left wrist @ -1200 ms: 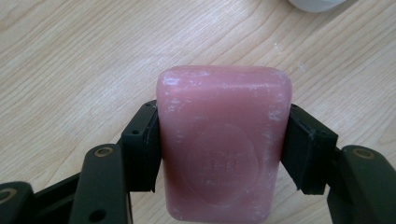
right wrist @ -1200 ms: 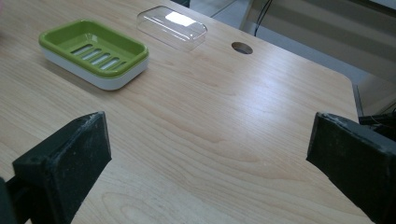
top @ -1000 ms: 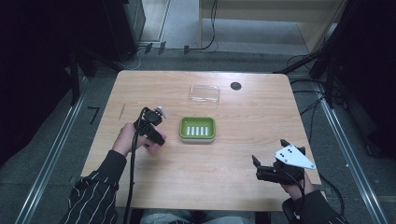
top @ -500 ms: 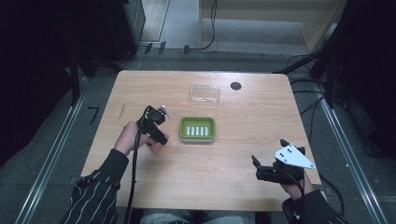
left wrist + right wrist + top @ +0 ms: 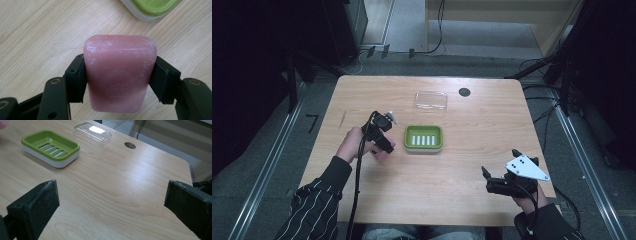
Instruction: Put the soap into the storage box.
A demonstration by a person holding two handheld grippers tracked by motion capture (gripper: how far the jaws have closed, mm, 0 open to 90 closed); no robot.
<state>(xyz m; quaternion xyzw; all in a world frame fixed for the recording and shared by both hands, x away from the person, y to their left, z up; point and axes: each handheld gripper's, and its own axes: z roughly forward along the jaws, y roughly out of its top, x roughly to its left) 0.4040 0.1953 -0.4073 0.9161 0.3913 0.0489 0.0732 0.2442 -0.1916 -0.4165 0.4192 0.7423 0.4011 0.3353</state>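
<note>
A pink soap bar sits clamped between the two black jaws of my left gripper, just above the wooden table. In the high view my left gripper is at the left-centre of the table, a short way left of the green soap dish. The dish is slotted and empty, and its corner shows in the left gripper view. My right gripper rests near the front right corner. Its jaws stand wide apart with nothing between them. The dish lies far ahead of it to the left.
A clear plastic lid lies behind the dish, also seen as the lid in the right gripper view. A dark round hole is in the table near the back edge. Bare wood spreads between the two grippers.
My left gripper with the soap has drifted slightly right, toward the green dish. The right gripper has stayed put.
</note>
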